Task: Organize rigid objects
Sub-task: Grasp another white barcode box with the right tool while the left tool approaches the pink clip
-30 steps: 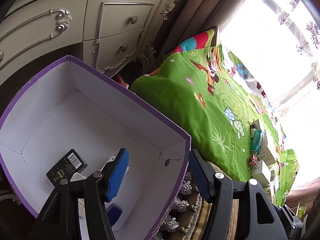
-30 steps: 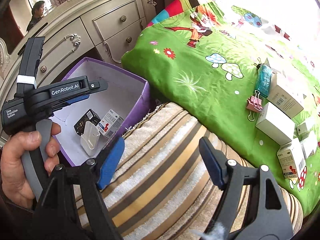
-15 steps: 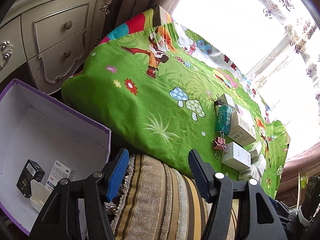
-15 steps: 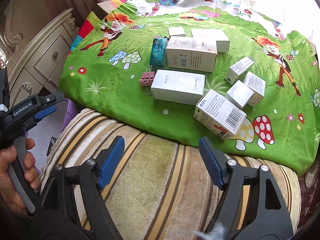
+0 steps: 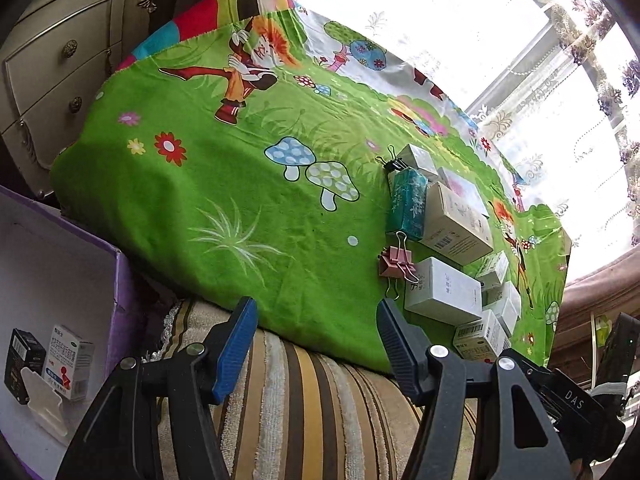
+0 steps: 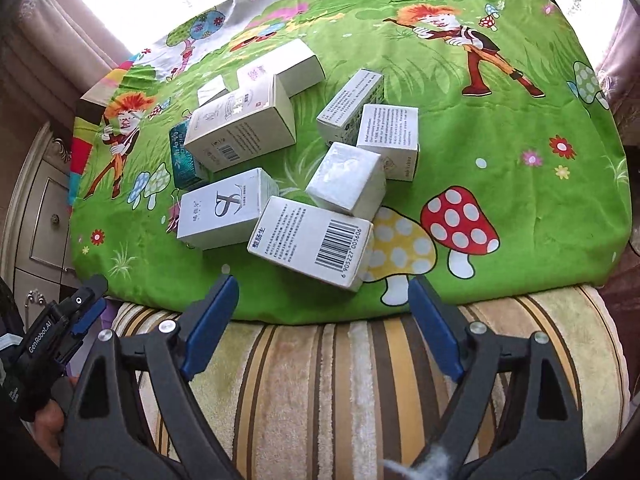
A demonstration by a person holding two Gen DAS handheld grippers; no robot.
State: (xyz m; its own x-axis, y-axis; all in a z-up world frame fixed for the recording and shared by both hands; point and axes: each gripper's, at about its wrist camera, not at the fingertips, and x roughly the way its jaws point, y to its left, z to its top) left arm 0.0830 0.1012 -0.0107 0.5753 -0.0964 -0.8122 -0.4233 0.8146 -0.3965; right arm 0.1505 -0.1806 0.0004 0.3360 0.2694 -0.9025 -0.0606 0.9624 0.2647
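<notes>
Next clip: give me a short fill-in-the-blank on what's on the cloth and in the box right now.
1. The binder clip beside the white boxes is ____ in colour.
2. The storage box has a ____ rim.
3. The barcoded box lies nearest the ____ gripper.
4. The mushroom beside it has a ____ cap.

Missing words: pink; purple; right; red

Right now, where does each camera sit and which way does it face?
Left wrist: behind the left claw, angled down at the green cartoon blanket; the purple storage box is at left.
Right wrist: behind the opening, empty right claw, over the barcode carton; a hand shows.
Shared: blanket, cartons, striped cushion.
</notes>
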